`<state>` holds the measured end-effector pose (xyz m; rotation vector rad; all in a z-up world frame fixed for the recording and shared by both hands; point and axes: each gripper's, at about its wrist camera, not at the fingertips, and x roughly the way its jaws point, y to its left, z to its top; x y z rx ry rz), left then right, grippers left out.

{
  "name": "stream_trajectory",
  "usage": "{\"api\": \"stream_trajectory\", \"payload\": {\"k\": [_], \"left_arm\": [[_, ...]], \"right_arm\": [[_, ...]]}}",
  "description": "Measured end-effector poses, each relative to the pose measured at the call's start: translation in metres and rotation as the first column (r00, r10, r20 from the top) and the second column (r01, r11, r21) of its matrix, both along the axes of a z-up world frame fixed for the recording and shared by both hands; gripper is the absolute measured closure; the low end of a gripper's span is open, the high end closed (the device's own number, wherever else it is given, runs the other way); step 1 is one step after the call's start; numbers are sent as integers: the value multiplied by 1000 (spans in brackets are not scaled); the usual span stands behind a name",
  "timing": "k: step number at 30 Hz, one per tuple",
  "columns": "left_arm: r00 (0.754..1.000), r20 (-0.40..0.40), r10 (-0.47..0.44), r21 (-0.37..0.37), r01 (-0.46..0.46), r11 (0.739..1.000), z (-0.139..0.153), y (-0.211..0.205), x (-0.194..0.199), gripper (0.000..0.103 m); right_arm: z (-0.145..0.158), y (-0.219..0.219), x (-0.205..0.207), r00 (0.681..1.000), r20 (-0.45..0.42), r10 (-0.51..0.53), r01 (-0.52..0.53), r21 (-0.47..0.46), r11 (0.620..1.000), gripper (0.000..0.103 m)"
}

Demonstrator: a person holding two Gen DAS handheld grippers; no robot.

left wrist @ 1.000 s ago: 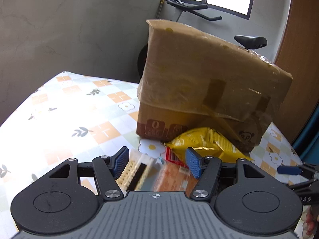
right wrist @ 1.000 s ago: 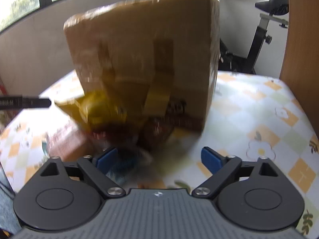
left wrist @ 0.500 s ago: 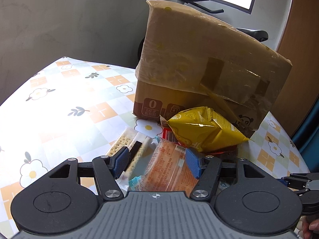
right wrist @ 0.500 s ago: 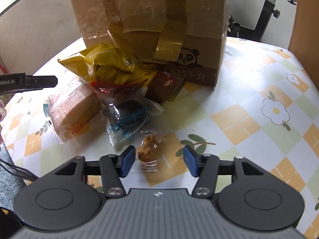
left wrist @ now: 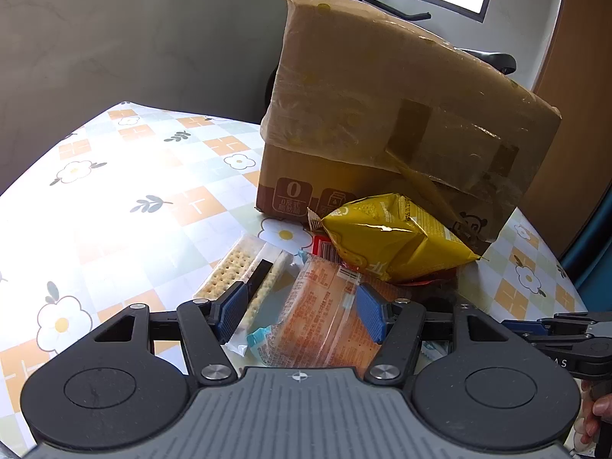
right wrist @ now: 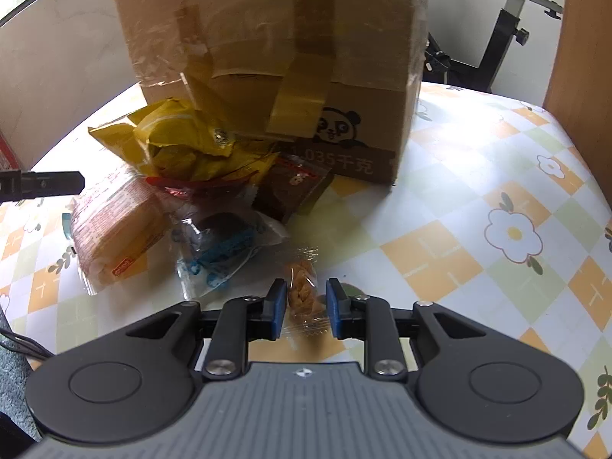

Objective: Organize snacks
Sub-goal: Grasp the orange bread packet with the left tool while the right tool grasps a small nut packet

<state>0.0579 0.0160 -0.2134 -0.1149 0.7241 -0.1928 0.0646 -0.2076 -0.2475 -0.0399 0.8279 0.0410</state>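
A flowered tablecloth (right wrist: 478, 191) is covering the table beside an exercise bike (right wrist: 508, 26). Snacks are lying heaped against a taped cardboard box (right wrist: 267, 38). The right gripper (right wrist: 305, 308) is closing around a small clear snack packet (right wrist: 302, 294). The left gripper (left wrist: 300, 311) is hovering half-open, holding nothing, above an orange packet (left wrist: 321, 321).

My claw pads (right wrist: 276, 308) blue, bodies black | checked orange, green and white tablecloth (right wrist: 478, 199) with white flowers | taped brown cardboard box (right wrist: 267, 38), panda print | crinkled yellow foil bag (right wrist: 179, 141) | orange plastic-wrapped cake pack (left wrist: 325, 317)
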Motion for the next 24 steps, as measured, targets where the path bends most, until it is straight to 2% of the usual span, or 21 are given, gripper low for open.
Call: {"api": "stream_trajectory", "payload": {"k": [11, 17, 24], "left_arm": [[1000, -14, -24, 8, 25, 1000, -4, -5, 3, 37], [999, -30, -45, 11, 45, 999, -8, -9, 5, 31], [992, -54, -118, 50, 121, 991, -16, -24, 14, 27]], "right_arm": [[-2, -7, 9, 1000, 13, -5, 5, 17, 1000, 78], [-2, -7, 9, 1000, 17, -1, 0, 26, 1000, 80], [-4, -6, 10, 1000, 19, 5, -6, 30, 1000, 80]]}}
